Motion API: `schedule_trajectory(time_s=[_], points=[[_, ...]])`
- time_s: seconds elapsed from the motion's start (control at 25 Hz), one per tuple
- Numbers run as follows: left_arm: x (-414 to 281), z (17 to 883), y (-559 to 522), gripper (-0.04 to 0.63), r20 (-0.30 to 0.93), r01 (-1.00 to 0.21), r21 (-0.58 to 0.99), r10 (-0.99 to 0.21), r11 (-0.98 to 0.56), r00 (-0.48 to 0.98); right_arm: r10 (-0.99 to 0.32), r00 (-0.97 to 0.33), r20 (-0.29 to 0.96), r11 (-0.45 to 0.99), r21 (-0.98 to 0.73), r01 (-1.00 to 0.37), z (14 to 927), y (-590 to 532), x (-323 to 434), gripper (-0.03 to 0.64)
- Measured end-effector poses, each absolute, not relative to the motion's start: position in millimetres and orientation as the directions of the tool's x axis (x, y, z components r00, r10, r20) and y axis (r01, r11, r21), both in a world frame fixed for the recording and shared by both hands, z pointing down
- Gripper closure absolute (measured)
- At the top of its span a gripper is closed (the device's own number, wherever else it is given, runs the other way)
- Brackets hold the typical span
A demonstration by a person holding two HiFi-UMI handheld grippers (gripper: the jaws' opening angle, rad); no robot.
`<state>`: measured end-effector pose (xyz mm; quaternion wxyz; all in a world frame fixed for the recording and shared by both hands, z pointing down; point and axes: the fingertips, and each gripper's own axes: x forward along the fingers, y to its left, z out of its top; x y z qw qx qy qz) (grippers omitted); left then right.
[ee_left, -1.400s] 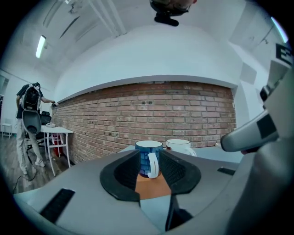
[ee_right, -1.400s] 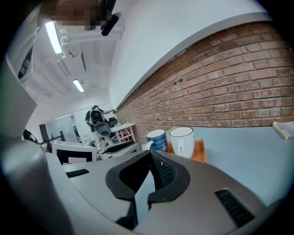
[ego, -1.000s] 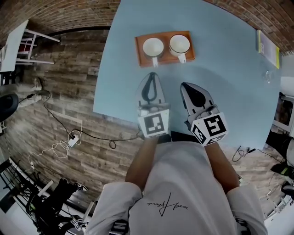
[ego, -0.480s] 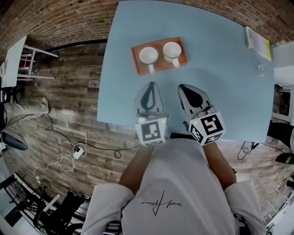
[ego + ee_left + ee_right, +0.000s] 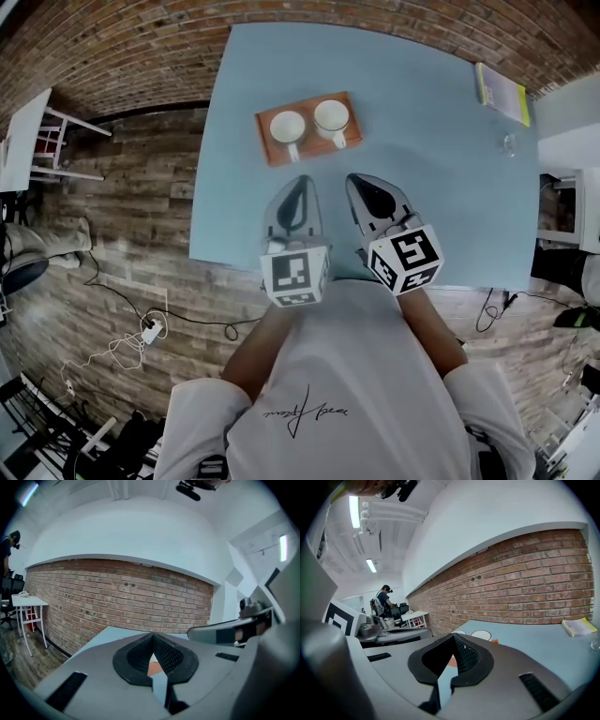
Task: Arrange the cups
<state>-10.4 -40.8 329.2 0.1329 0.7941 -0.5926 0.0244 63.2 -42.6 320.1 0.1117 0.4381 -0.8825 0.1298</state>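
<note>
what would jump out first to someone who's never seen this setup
Two round white cups, the left cup and the right cup, sit side by side on an orange-brown rectangular tray on the pale blue table. Nearer the person, the grey left tool and grey right tool hover shut and empty.

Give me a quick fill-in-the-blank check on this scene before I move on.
1. The orange tray holds ___ white cups.
2. The left tool and the right tool are both ___, with nothing between their jaws.
3. In the head view, the yellow book lies to the tray's ___.

Missing words: two; shut; right.
</note>
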Motion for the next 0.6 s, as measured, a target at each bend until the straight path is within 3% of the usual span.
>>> schedule_trajectory(time_s=[0.6], points=[[-5.5, 314.2, -34.1, 0.586, 0.207, -0.921, 0.202, -0.905, -0.333, 0.372, -0.777, -0.550, 0.307, 0.536, -0.137, -0.833, 298.2, -29.7, 65.5, 0.597]])
